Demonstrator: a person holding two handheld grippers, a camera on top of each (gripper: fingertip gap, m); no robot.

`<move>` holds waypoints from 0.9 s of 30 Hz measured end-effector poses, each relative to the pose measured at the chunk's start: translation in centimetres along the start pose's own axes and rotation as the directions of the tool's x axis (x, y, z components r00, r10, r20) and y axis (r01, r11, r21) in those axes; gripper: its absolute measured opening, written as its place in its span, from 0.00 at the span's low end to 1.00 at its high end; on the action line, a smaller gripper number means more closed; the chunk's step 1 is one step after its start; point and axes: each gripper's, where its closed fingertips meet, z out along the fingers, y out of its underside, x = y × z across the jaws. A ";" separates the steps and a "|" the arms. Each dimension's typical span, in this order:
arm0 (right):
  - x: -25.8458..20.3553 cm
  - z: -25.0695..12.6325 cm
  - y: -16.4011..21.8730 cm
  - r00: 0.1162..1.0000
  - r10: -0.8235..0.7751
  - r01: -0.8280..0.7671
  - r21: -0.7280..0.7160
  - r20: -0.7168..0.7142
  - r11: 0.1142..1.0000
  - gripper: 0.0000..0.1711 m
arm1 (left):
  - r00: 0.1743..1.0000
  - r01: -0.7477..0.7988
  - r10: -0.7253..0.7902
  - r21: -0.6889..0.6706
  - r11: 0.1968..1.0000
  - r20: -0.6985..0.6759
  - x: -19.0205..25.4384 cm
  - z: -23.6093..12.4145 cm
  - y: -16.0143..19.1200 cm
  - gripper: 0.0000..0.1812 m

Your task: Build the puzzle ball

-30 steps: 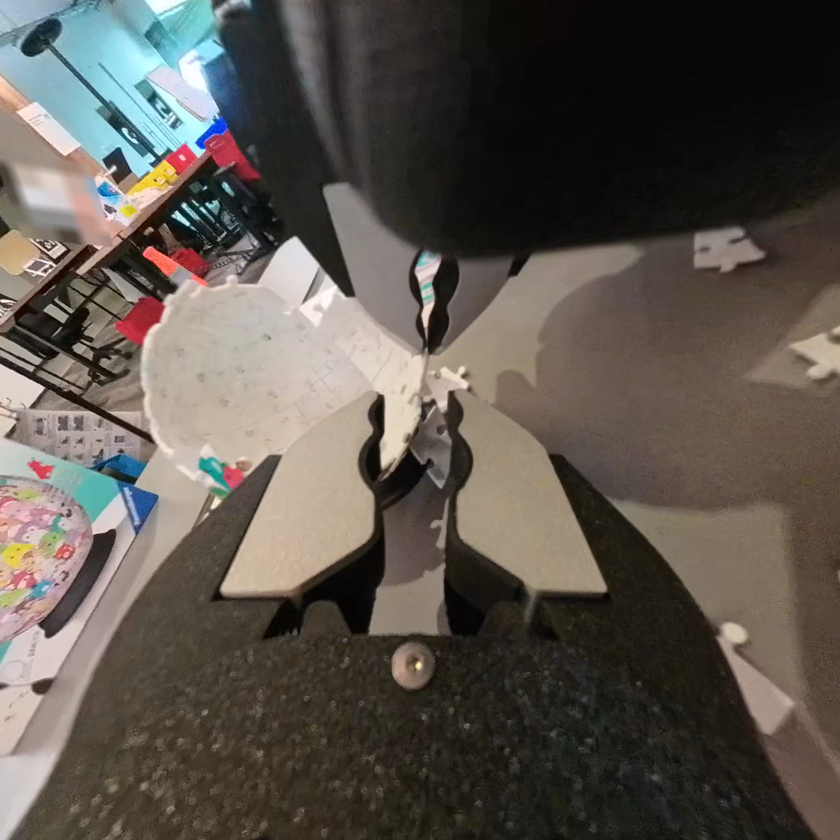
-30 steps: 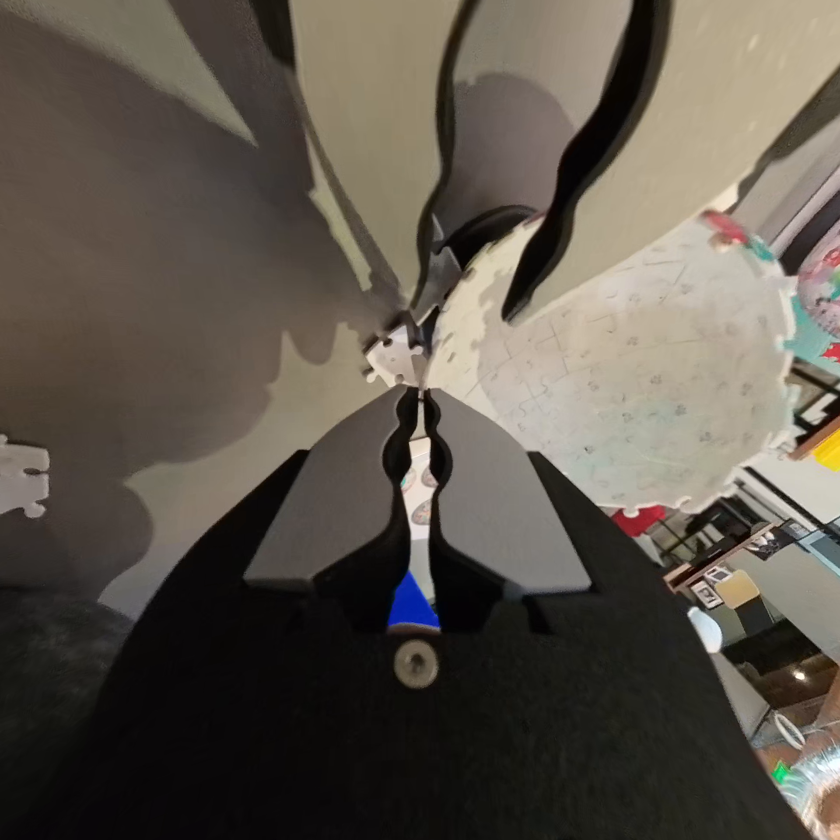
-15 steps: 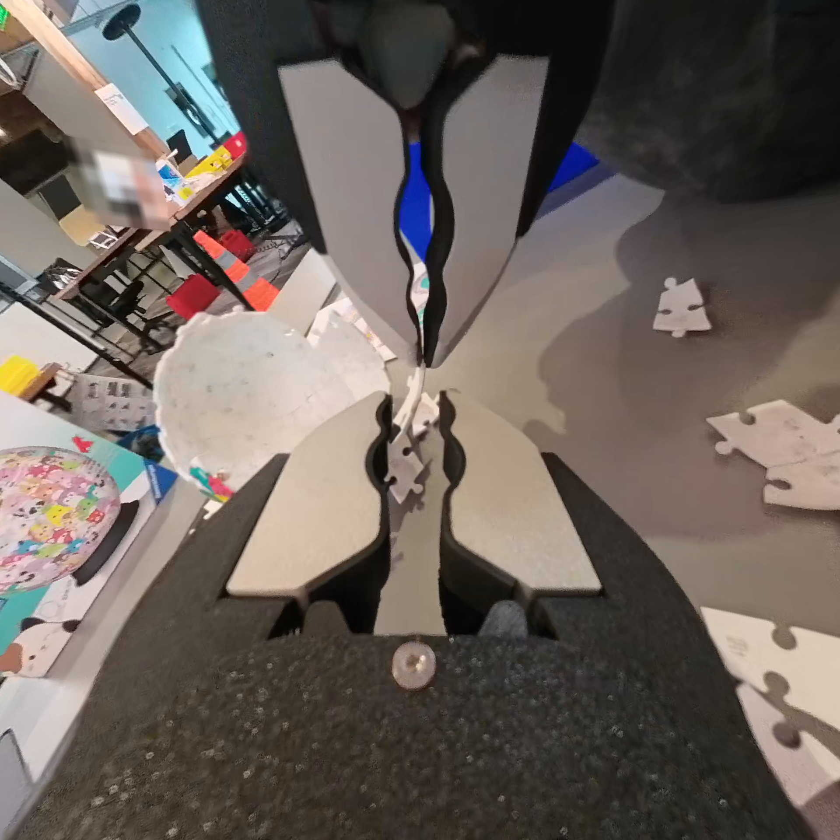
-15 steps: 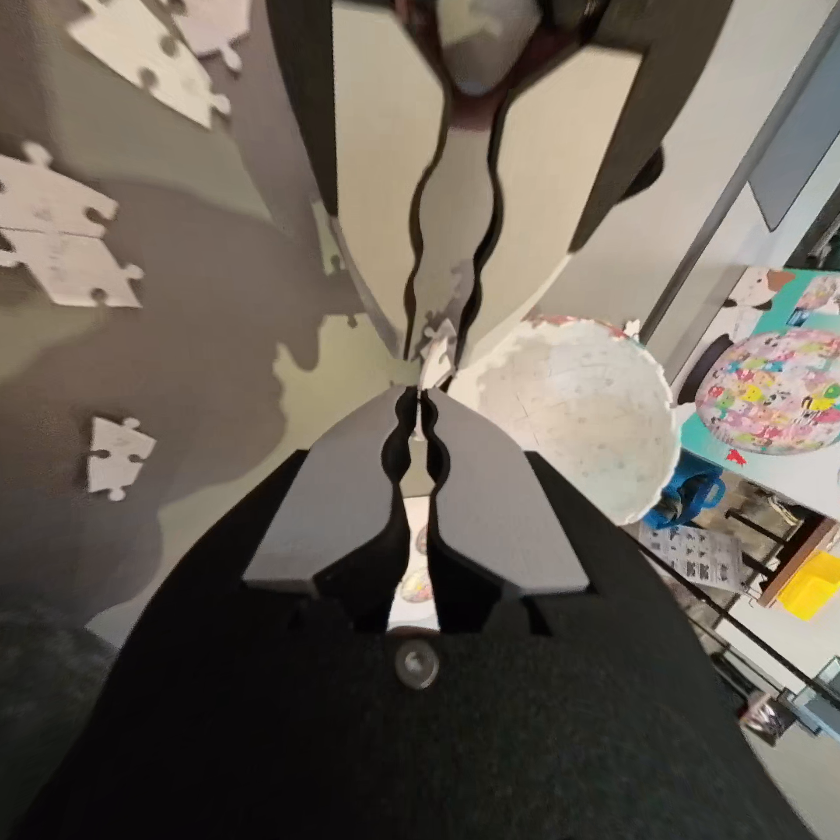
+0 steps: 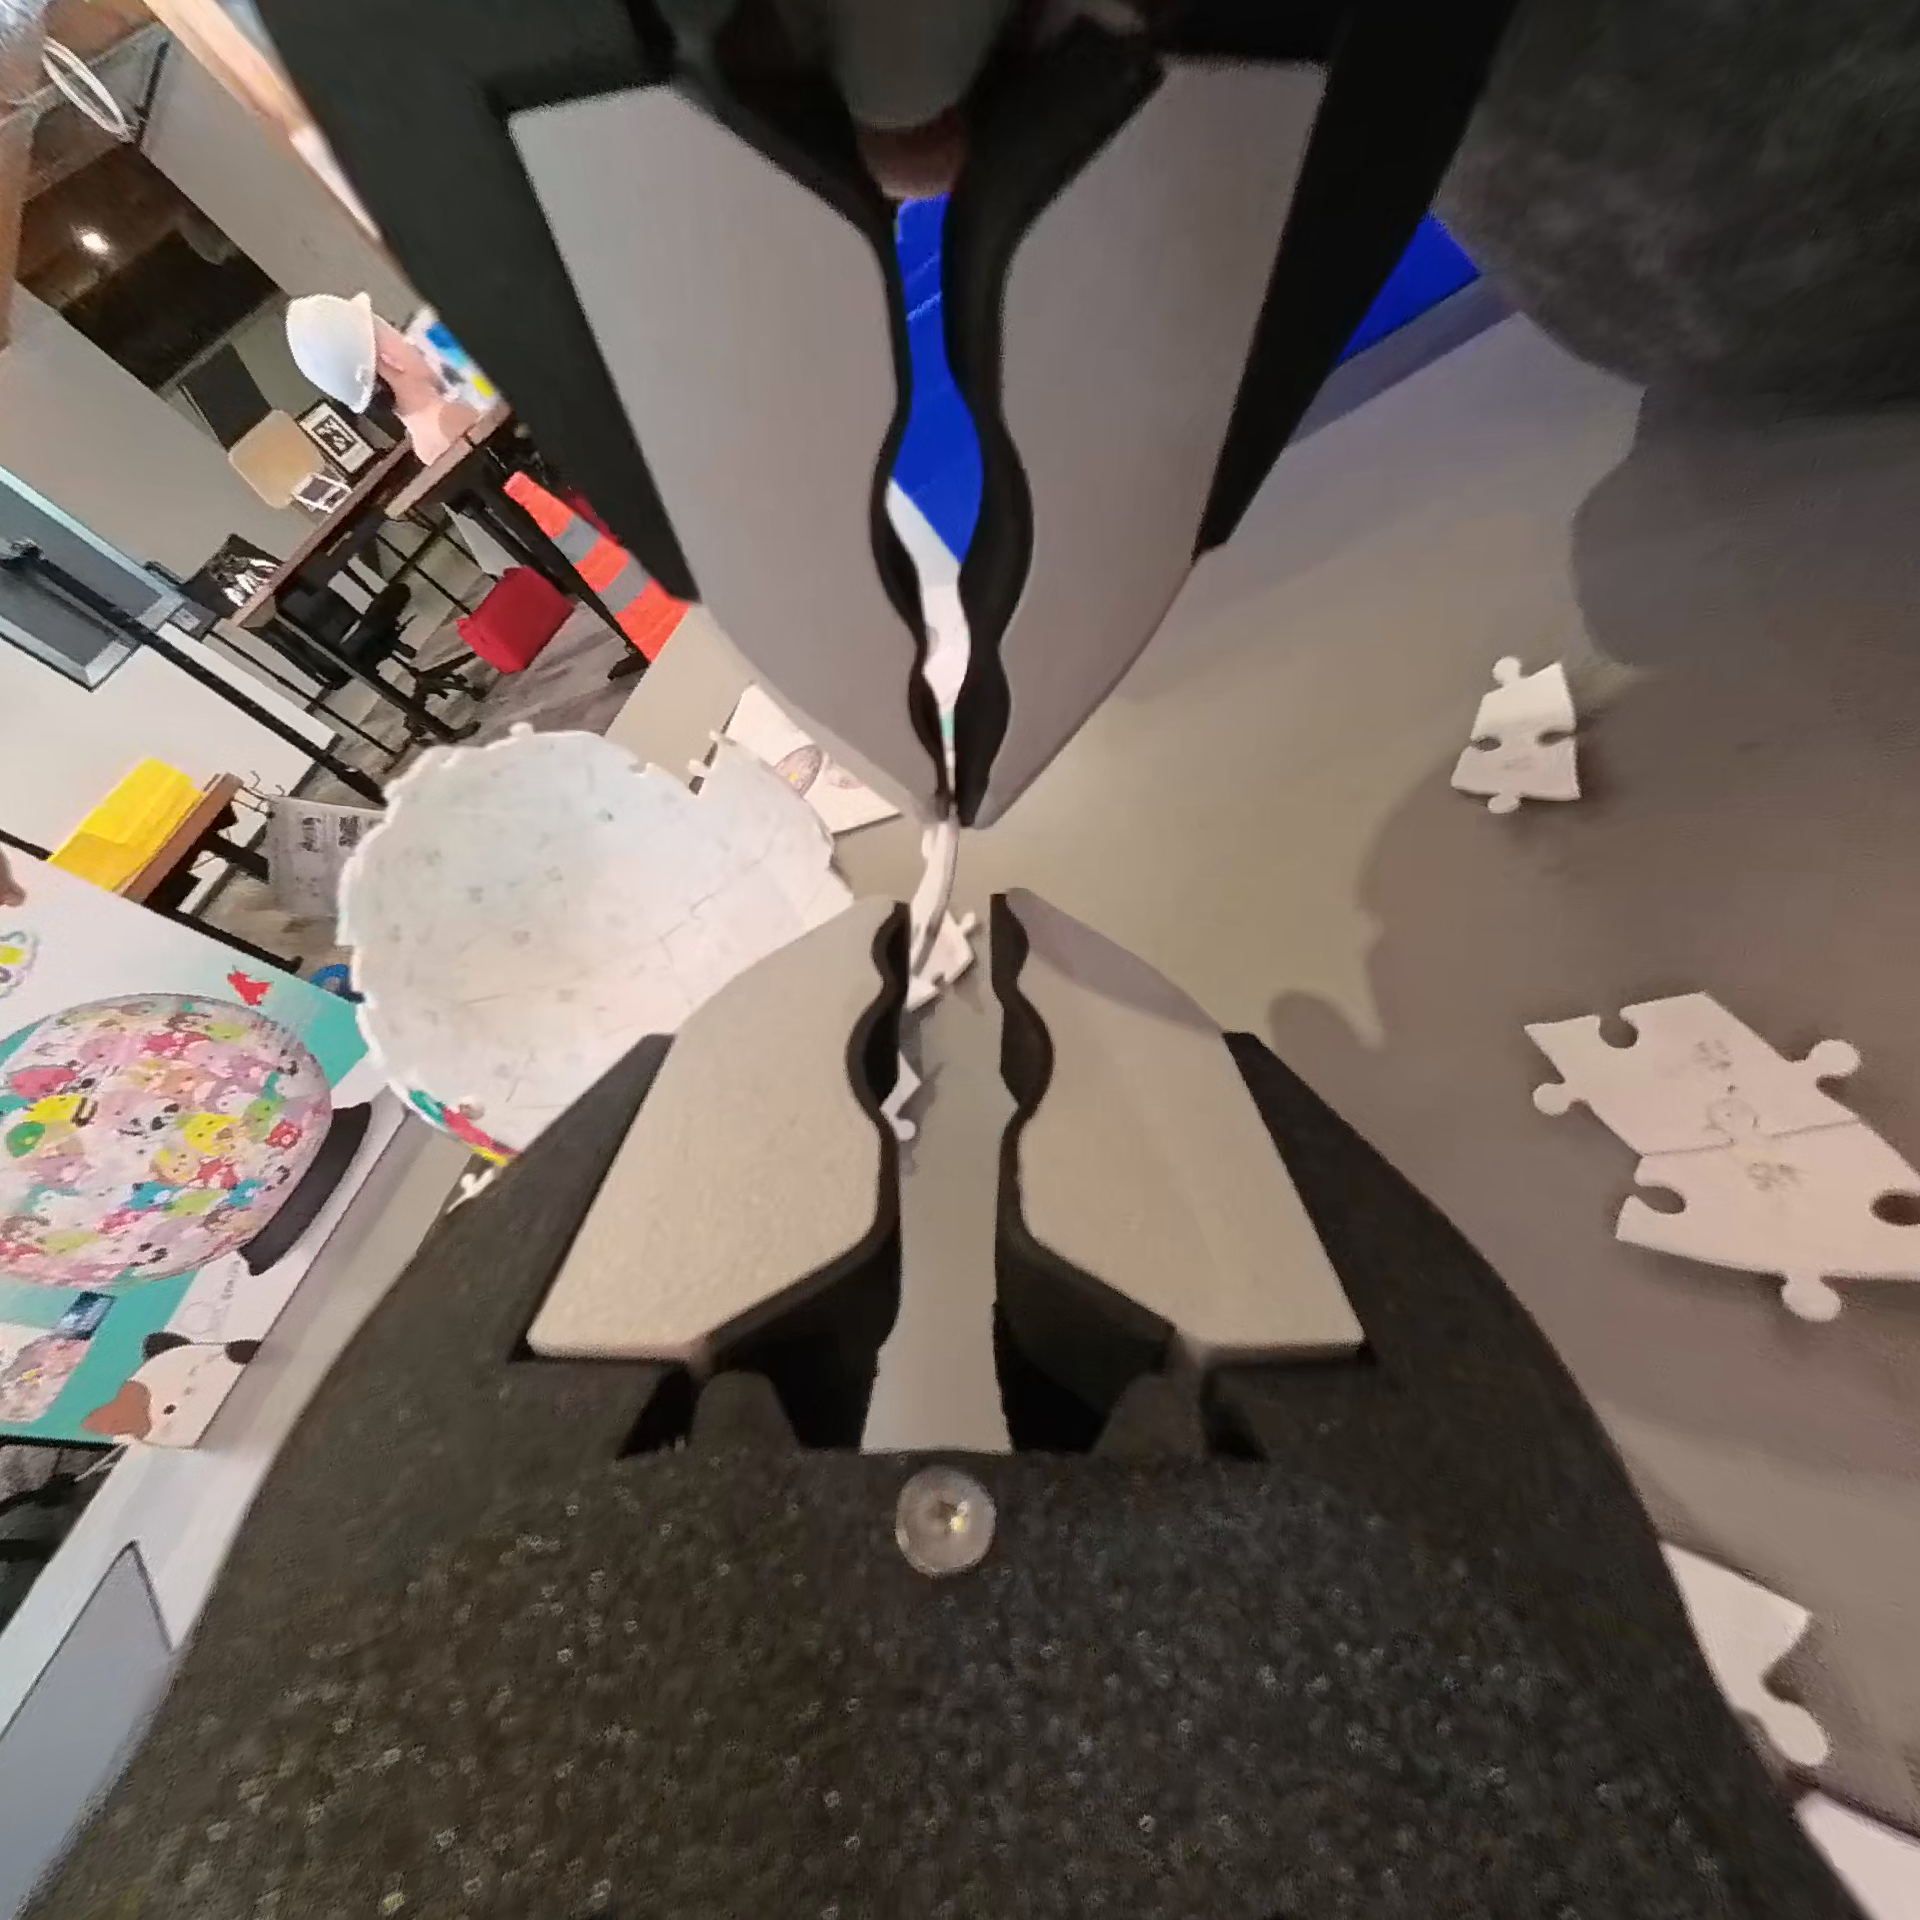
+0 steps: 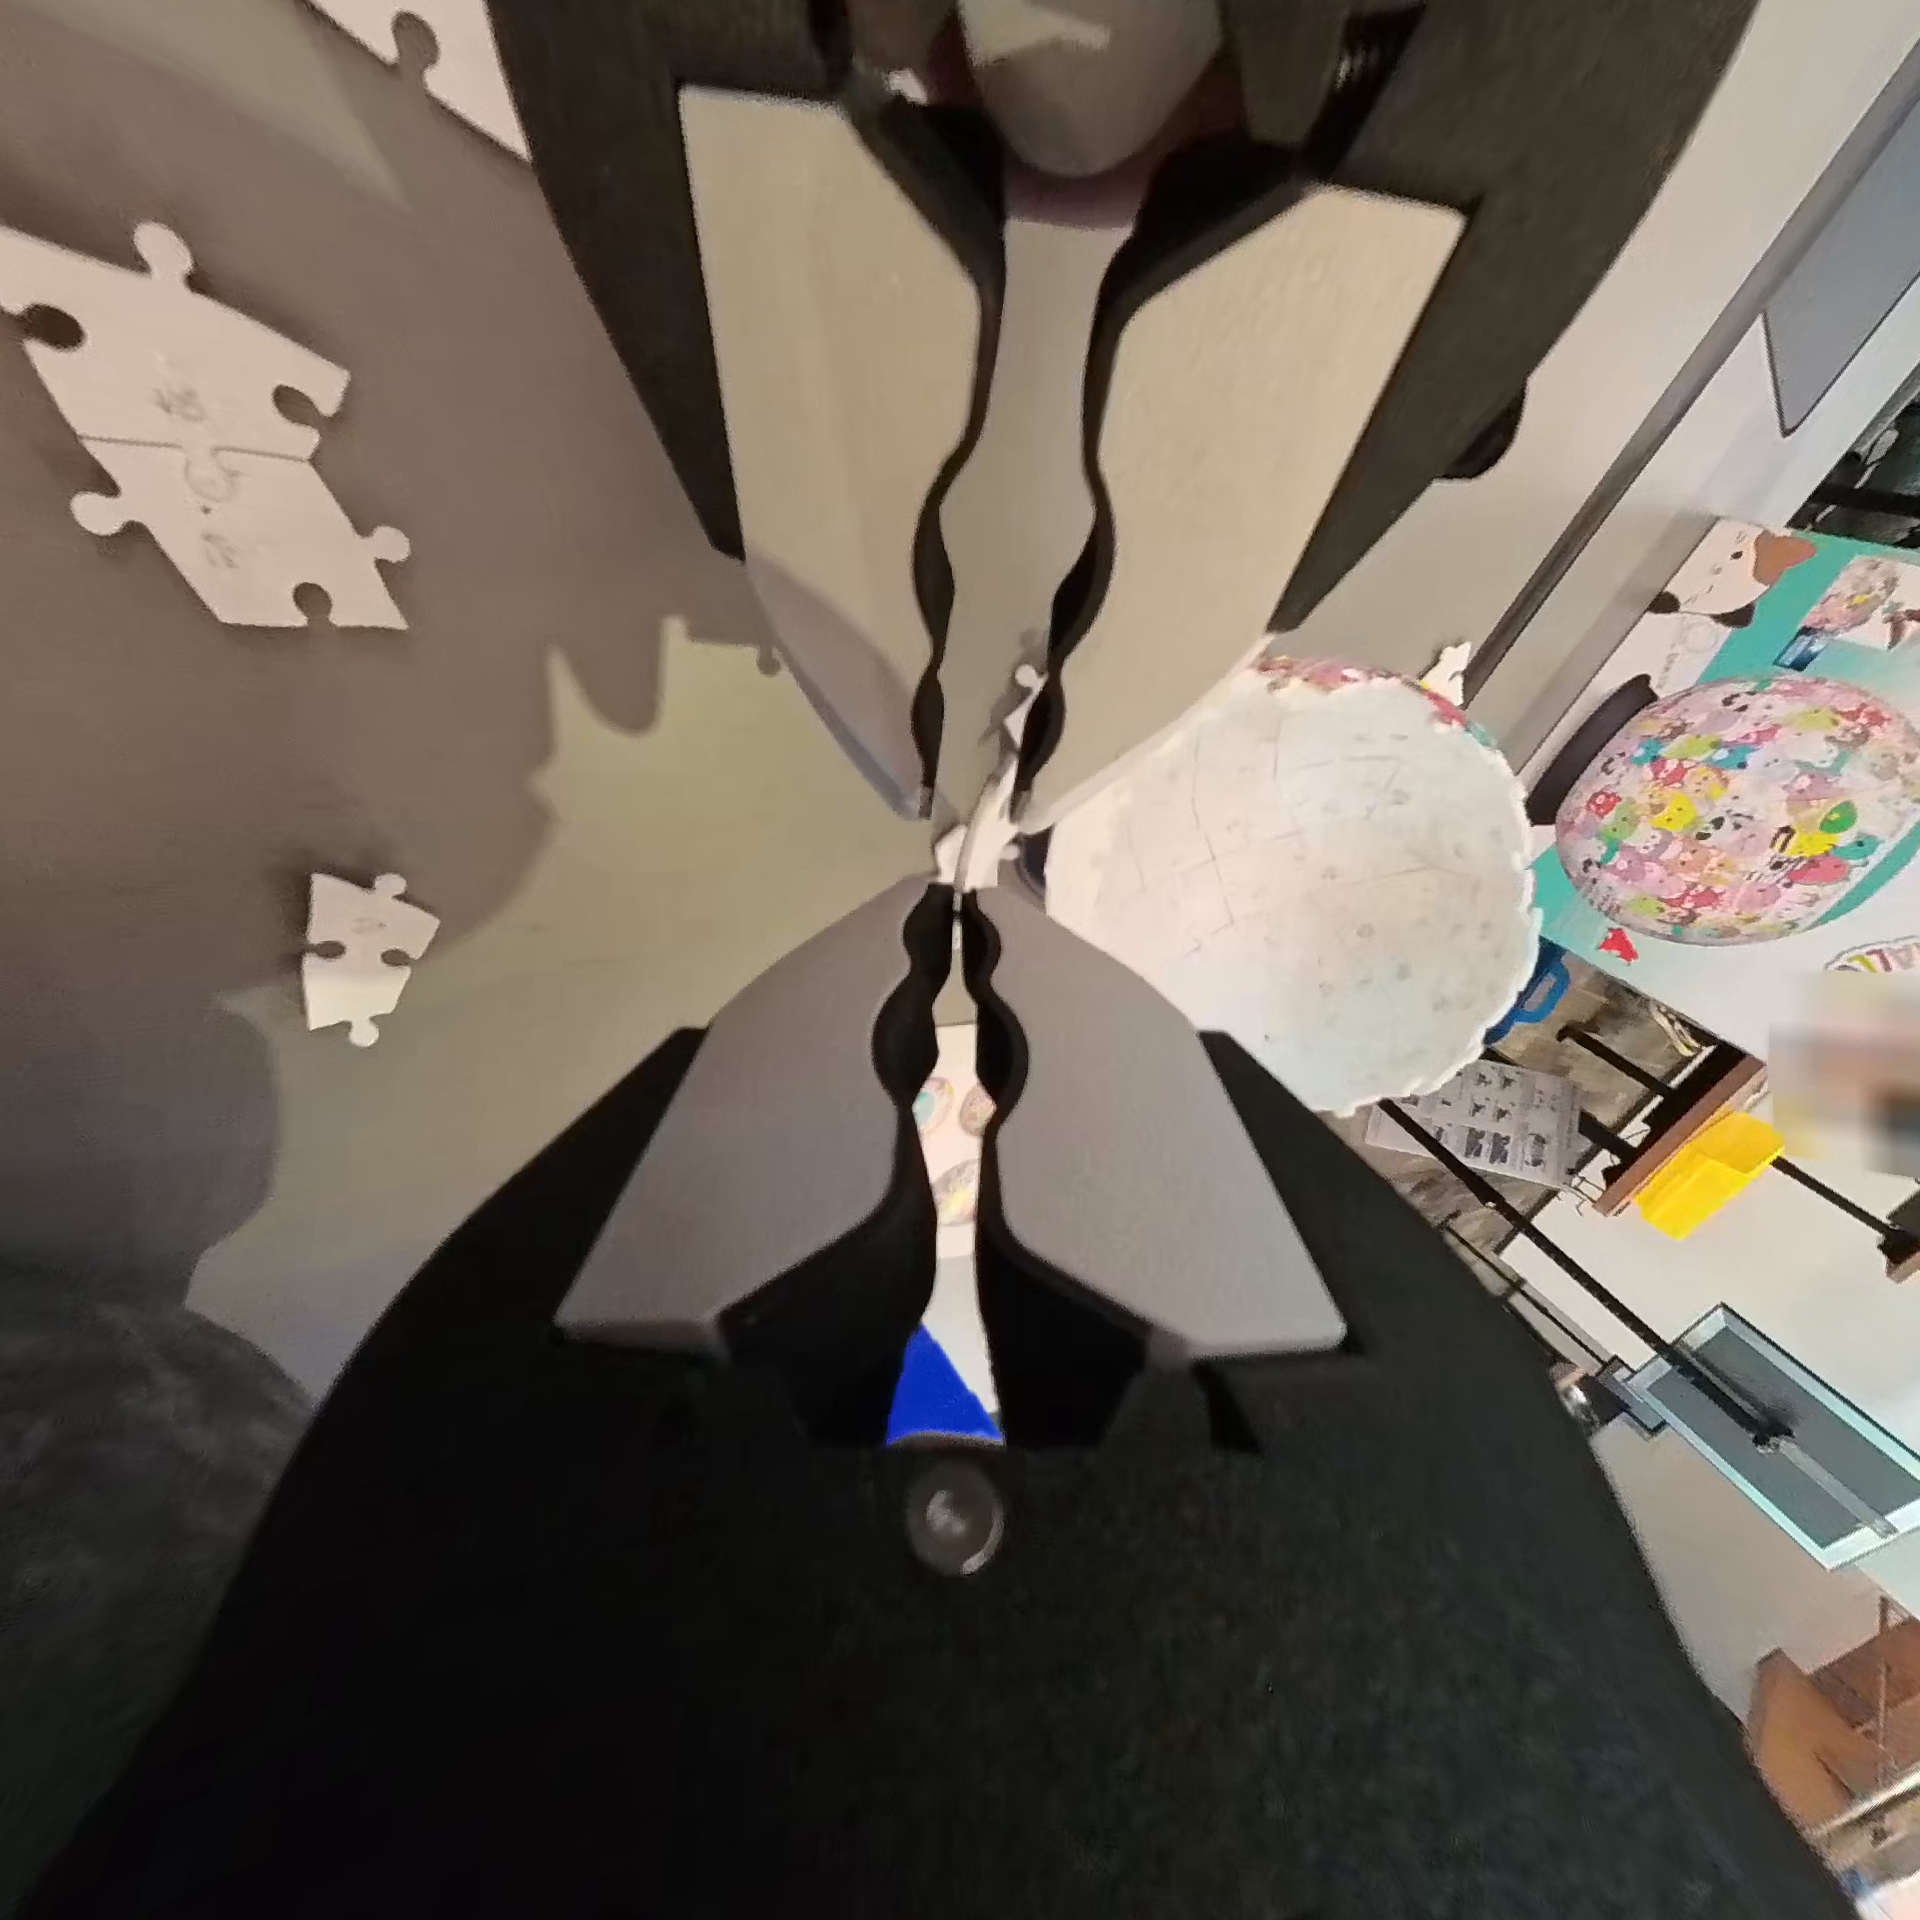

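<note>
My right gripper is shut on the edge of a small white puzzle piece. It faces my left gripper tip to tip above the grey table. The piece hangs between my left fingers, which stand a little apart. It touches one finger only, and I see table through the gap. The white half-built puzzle ball lies hollow side up beside the grippers, free of both. It also shows in the right wrist view.
Loose white pieces lie on the table: a single piece, a joined pair and another piece near the edge. The puzzle box, with its coloured ball picture, lies beyond the half ball. Desks and chairs stand behind. My left and right fingertips are right by each other.
A second ago the half ball's rim sat between my left fingers. Now the ball lies apart from them. Both grippers have drawn back from the table, still tip to tip on the small piece.
</note>
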 end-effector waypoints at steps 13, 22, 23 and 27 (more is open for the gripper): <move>2.1 -2.6 -0.1 0.954 0.274 -0.292 0.555 0.119 0.779 0.13 | 0.995 -0.046 0.024 0.228 0.973 0.098 -1.8 -2.1 -2.4 0.01; 1.8 -0.9 -0.9 0.973 0.220 -0.226 0.545 0.078 0.808 0.04 | 0.999 0.034 -0.041 0.242 0.970 0.025 -1.4 -1.8 -2.1 0.01; 1.6 -0.7 -0.8 0.973 0.214 -0.229 0.529 0.091 0.817 0.02 | 0.998 0.051 -0.057 0.231 0.972 0.022 -1.5 -1.7 -1.9 0.02; 1.1 0.1 0.1 0.979 0.189 -0.202 0.455 0.076 0.867 0.01 | 0.996 0.091 -0.093 0.197 0.976 0.005 -1.7 -1.5 -1.4 0.06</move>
